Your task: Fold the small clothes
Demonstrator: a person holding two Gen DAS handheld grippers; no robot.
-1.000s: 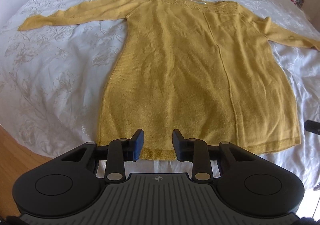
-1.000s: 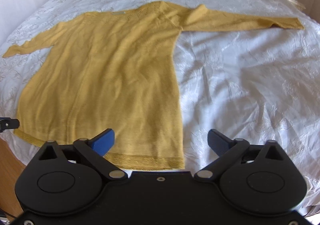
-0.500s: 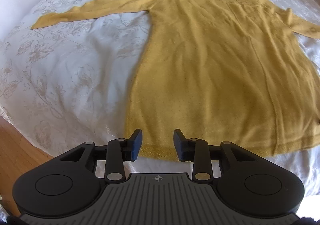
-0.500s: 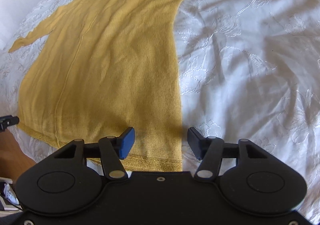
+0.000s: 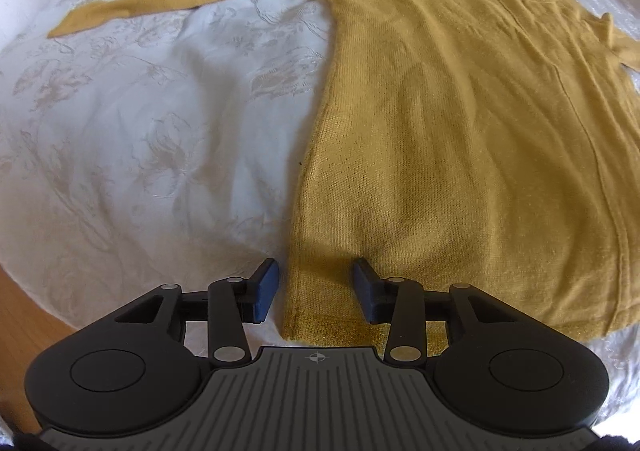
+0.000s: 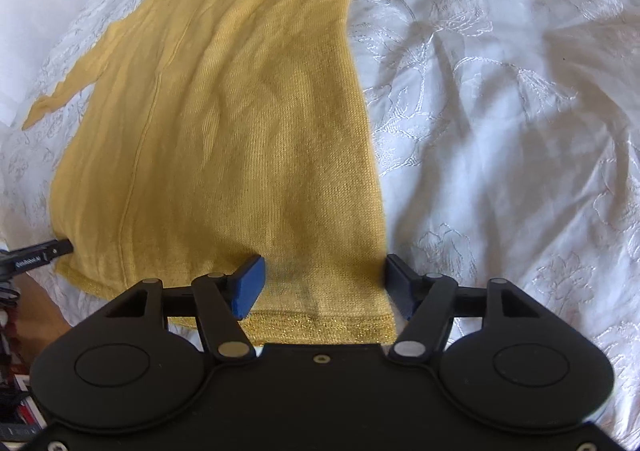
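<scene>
Left gripper [image 5: 314, 289] is parked right over the bottom-left corner of the yellow sweater [image 5: 460, 139], jaws partly apart and just been opening, one finger off the side edge over the bedspread [image 5: 132, 155] and the other over the knit, nothing pinched yet. Right gripper [image 6: 322, 285] sits the same way at the bottom-right hem corner, jaws a good bit wider and just opened a little further, with the corner of fabric lying in the gap but no pads pressing on it. The sweater itself lies flat, face down I think, near the foot edge of the bed, both sleeves stretched out to the sides. So folding-wise nothing is done yet, looks like the first hem grab is about to happen. No containers anywhere in view.
</scene>
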